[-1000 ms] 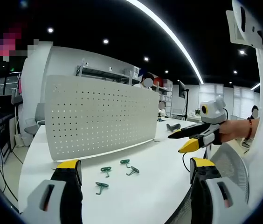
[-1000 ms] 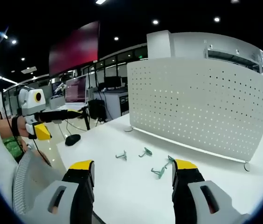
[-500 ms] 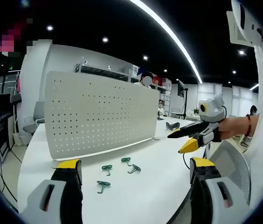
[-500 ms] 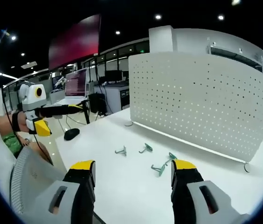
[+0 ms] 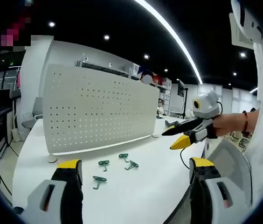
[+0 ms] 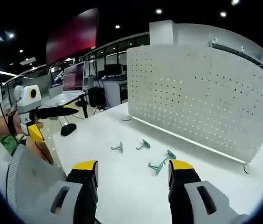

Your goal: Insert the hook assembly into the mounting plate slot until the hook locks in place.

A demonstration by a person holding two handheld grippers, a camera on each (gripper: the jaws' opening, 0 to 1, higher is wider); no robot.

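Yellow-tipped grey fingers of the left gripper (image 5: pixel 131 175) stand spread wide at the 6 o'clock edge of the left gripper view, holding nothing; the right gripper (image 6: pixel 132 175) shows the same in its own view, fingers apart and empty. Just past them, on the white bench (image 5: pixel 136 196), lie four small green metal hooks: in the left gripper view one (image 5: pixel 98 180) sits nearest, with three more (image 5: pixel 104 164) (image 5: pixel 123 157) (image 5: pixel 132 164) a little further out; in the right gripper view they are scattered loosely (image 6: pixel 118 148) (image 6: pixel 143 145) (image 6: pixel 156 167) (image 6: pixel 170 154) near one another, none touching the board. Beyond them stands the white perforated mounting plate (image 5: pixel 94 112), upright on the bench, its holes bare as far as can be seen. By this showing the task is hardly begun: no hook is picked up, none inserted. What remains is to grasp a hook, carry it to a slot and seat it until it locks.
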